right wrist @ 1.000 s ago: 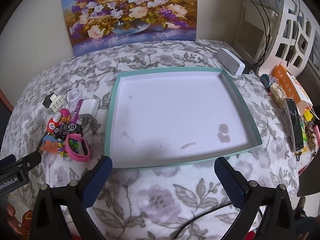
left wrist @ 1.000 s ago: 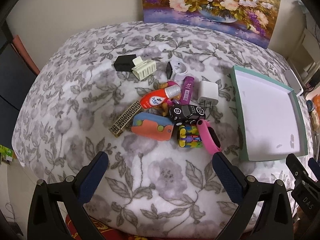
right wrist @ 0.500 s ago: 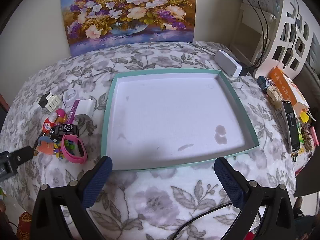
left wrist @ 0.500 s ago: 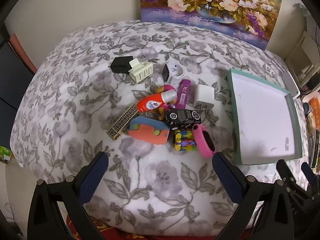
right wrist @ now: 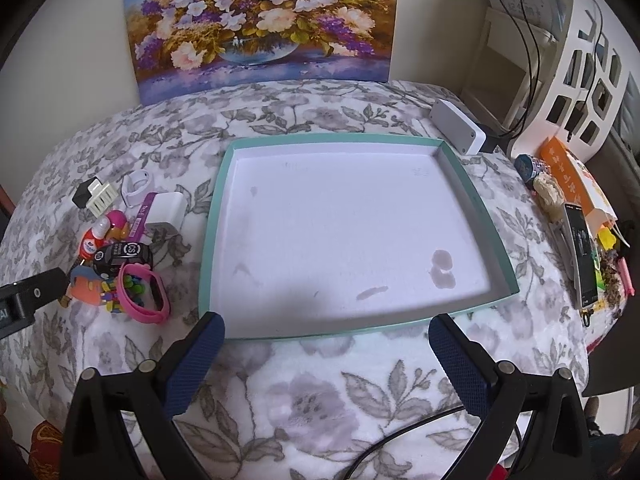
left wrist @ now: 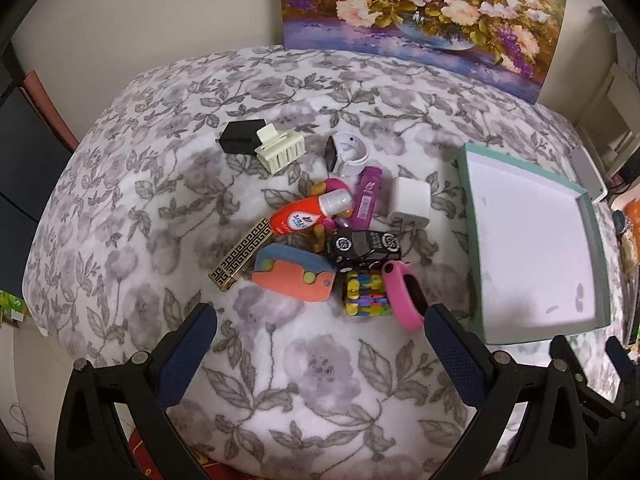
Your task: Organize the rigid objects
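A pile of small objects lies on the floral blanket: a black toy car (left wrist: 362, 248), a pink wristband (left wrist: 404, 294), a multicoloured block toy (left wrist: 362, 294), an orange-and-blue case (left wrist: 294, 276), a red bottle (left wrist: 306, 214), a white charger cube (left wrist: 410, 202), a purple stick (left wrist: 367, 196) and a cream hair clip (left wrist: 280, 154). My left gripper (left wrist: 318, 346) hovers open just in front of the pile, holding nothing. A teal-rimmed white tray (right wrist: 464, 182) lies empty to the right. Over the tray's near edge my right gripper (right wrist: 326, 354) is open and empty.
A flower painting (right wrist: 260, 24) leans on the wall behind the bed. A white box (right wrist: 458, 126) sits beyond the tray's far right corner. Clutter, a phone (right wrist: 582, 256) and an orange packet (right wrist: 570, 174) line the right edge. A black cable (right wrist: 400, 440) crosses the blanket near me.
Both grippers have pulled back and up, so pile and tray sit a little farther away. Nothing on the blanket has moved, and both stay open.
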